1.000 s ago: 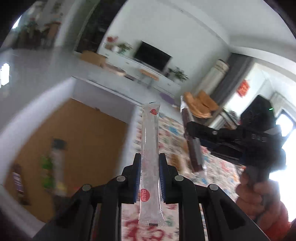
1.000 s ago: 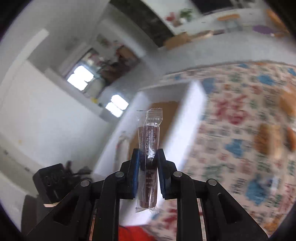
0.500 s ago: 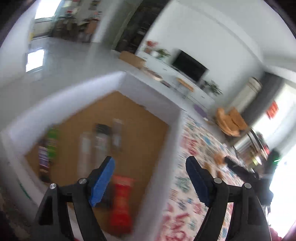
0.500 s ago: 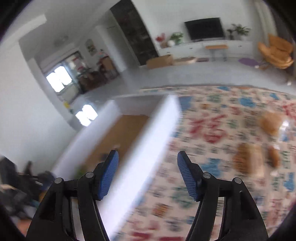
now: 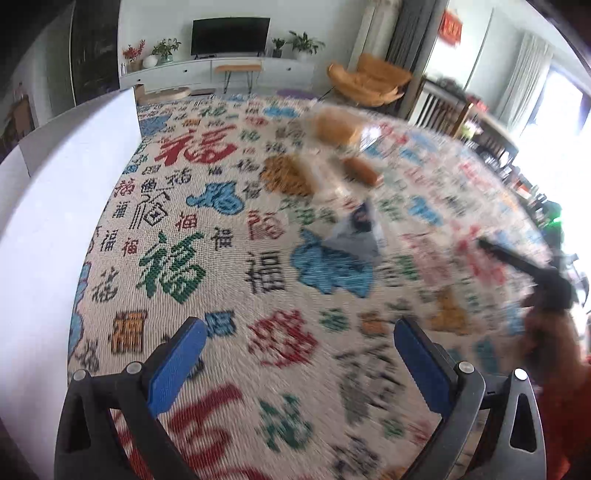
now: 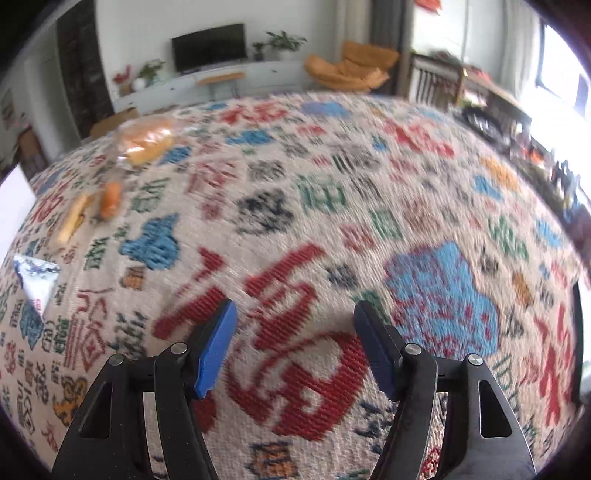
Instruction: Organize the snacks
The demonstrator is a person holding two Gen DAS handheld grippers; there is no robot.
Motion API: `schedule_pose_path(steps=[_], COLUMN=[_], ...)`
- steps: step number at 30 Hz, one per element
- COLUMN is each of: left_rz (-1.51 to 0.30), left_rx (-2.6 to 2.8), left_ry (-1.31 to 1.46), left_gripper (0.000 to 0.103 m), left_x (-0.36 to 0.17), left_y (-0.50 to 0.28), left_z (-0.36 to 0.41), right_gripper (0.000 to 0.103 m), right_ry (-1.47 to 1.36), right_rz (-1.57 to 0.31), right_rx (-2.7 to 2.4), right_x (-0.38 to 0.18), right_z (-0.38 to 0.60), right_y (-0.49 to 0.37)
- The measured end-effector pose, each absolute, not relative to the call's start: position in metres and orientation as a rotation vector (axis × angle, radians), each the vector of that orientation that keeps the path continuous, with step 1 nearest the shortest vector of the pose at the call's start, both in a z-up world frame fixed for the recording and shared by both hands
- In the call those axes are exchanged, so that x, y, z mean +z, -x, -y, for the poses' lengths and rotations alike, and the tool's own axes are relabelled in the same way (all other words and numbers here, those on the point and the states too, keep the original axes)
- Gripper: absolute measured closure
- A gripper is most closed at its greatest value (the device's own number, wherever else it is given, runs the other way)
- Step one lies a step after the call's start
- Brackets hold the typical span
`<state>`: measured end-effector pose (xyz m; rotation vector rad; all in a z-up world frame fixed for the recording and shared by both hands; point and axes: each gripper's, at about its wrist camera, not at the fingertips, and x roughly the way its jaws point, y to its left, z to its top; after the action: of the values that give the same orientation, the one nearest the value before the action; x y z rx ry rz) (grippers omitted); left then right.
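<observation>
Both my tongs gape wide with nothing in them: left gripper (image 5: 299,363), right gripper (image 6: 295,345). Over the patterned rug (image 6: 295,229), a bun (image 5: 334,127), orange snack packets (image 5: 286,175) and a triangular pouch (image 5: 356,230) lie toward its far edge, beside the white box (image 5: 55,206).

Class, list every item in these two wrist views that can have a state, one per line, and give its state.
left gripper: open, empty, above the cloth
right gripper: open, empty, above the cloth
white triangular packet: lying flat on the patterned cloth
bread in clear bag: lying on the cloth, wrapped
orange stick snack: lying on the cloth
white box: only its outer wall shows
television: screen dark
</observation>
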<state>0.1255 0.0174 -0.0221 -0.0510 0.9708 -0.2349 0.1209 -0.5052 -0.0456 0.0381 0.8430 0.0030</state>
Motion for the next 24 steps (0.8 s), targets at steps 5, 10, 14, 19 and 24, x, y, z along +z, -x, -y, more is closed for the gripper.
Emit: schedule_pose_path(steps=[5,10,14,19,24], left_rz=[-0.966,-0.945,-0.948,-0.949,-0.949], left_rx=[-0.120,-0.064,-0.059,-0.059,-0.059], left_ry=[-0.046,-0.013,-0.028,-0.027,-0.027], left_gripper=[0.002,0.002,0.000,0.000,0.000], left_x=[-0.050,-0.055,-0.057,-0.058,-0.058], left_y=[-0.164,-0.173,-0.175,-0.177,-0.177], left_z=[-0.029,-0.047,-0.047,-0.048,-0.048], right_gripper=[0.030,0.027,0.027,0.026,0.024], right_ry=[-0.028,-0.003,0.001,0.001,-0.001], right_rz=[-0.849,-0.855,-0.854,-0.854,-0.856], right_rx=[-0.013,-0.027,-0.029,-0.029,-0.037], right_x=[-0.042,-0.053,-0.054,-0.054,-0.055], right_z=[0.505,0.498,0.497,0.498,0.499], right_y=[-0.124,-0.128,-0.125,-0.126,-0.125])
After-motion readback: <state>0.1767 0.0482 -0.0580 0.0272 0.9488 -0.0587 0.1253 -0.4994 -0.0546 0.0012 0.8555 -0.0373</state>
